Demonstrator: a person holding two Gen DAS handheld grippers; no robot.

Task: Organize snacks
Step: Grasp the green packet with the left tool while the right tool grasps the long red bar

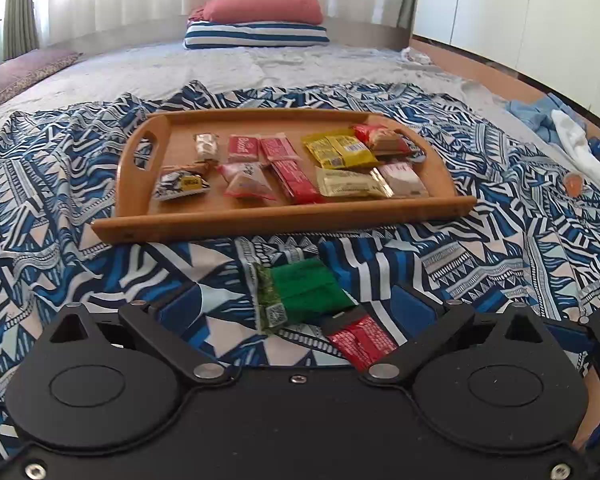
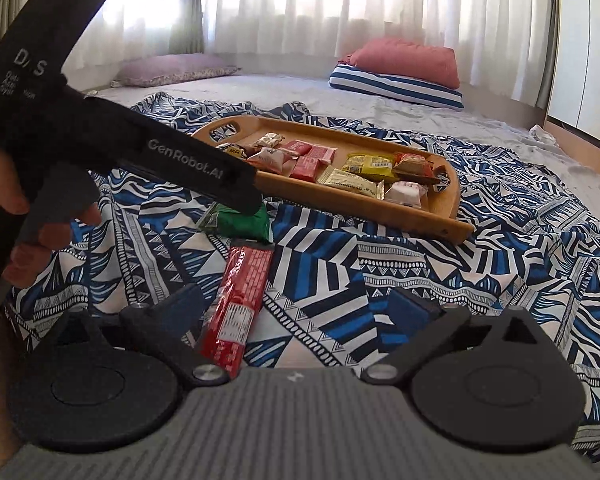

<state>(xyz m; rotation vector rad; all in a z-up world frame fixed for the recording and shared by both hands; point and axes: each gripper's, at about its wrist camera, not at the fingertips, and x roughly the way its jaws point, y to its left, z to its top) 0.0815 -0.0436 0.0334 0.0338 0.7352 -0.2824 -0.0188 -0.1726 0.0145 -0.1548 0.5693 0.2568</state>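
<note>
We see little writing that reads cleanly. On the body of the left gripper (image 2: pixel 256 204), crossing the right wrist view, white letters spell "GenRobot.AI", and higher on its handle a large "D" and "S" with smaller lines below that are too blurred to read. A person's hand (image 2: pixel 16 216) grips that handle at the left edge. The snack wrappers carry printed panels and barcodes, but no brand name is legible to us; one red packet in the tray has white script we cannot make out.

The wooden tray (image 1: pixel 284 216) sits on a blue and white patterned cloth (image 1: pixel 500 240) spread over the bed, and it holds about a dozen packets in red, yellow, cream and blue-white wrappers. Two snacks lie outside it on the cloth, near its front rim: a green packet (image 1: pixel 304 292) and a long red bar (image 1: pixel 362 340), the bar's end touching or just beside the green packet's near edge.

Our left gripper (image 1: pixel 300 304) stands wide, its jaws on either side of the green packet without pressing it. Our right gripper (image 2: pixel 296 308) is also wide; the red bar (image 2: pixel 240 300) lies just inside its left finger (image 2: pixel 176 308), not gripped.

The tray's front rim is low, with cloth clear to its right. The cloth is rumpled at its edges, and the bed's right edge shows bare wood (image 1: pixel 500 68) beside a heap of blue and white laundry (image 1: pixel 568 136).
</note>
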